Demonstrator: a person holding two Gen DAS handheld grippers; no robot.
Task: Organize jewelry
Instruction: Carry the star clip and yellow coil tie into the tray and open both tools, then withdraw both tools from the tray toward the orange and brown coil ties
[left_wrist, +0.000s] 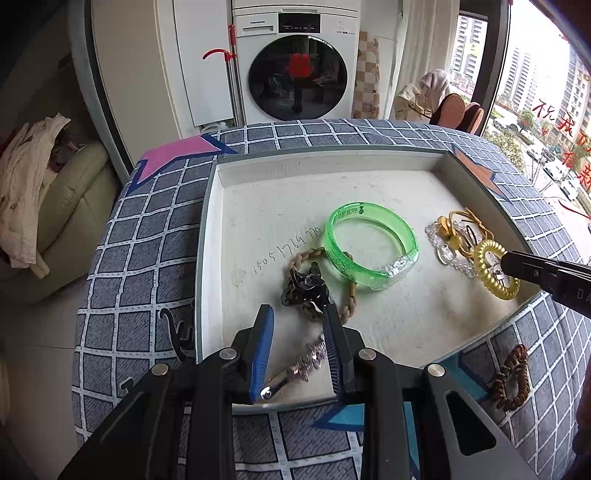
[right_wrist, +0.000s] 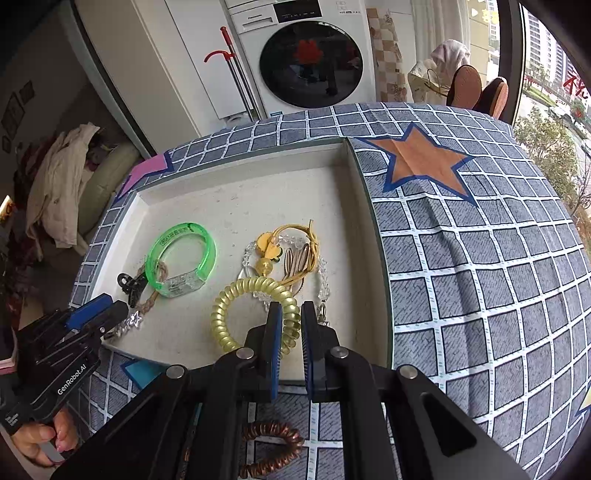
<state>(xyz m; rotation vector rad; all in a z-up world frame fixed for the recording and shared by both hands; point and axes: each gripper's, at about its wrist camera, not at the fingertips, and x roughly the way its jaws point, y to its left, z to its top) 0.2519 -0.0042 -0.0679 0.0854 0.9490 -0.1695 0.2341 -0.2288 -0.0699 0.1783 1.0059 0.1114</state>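
A grid-patterned cloth (right_wrist: 480, 258) covered the table; a washing machine (left_wrist: 295, 70) stood beyond. The left gripper (left_wrist: 299, 325) was part-open around a sparkly hair clip (left_wrist: 295, 363) at the white tray (right_wrist: 236, 199) near edge. The right gripper (right_wrist: 290, 317) was clamped on a yellow coil hair tie (right_wrist: 236, 299) inside the tray.

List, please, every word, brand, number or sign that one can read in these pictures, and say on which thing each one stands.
"Panasonic": on the washing machine.
"15051764770", handwritten, digits uncertain: on the floor of the tray.
"GenRobot.AI": on the body of the left claw.
"DA", cut off by the picture's edge: on the right claw.
Red Chinese characters on the window: not readable with certainty.
Print on the green bangle: too small to read.
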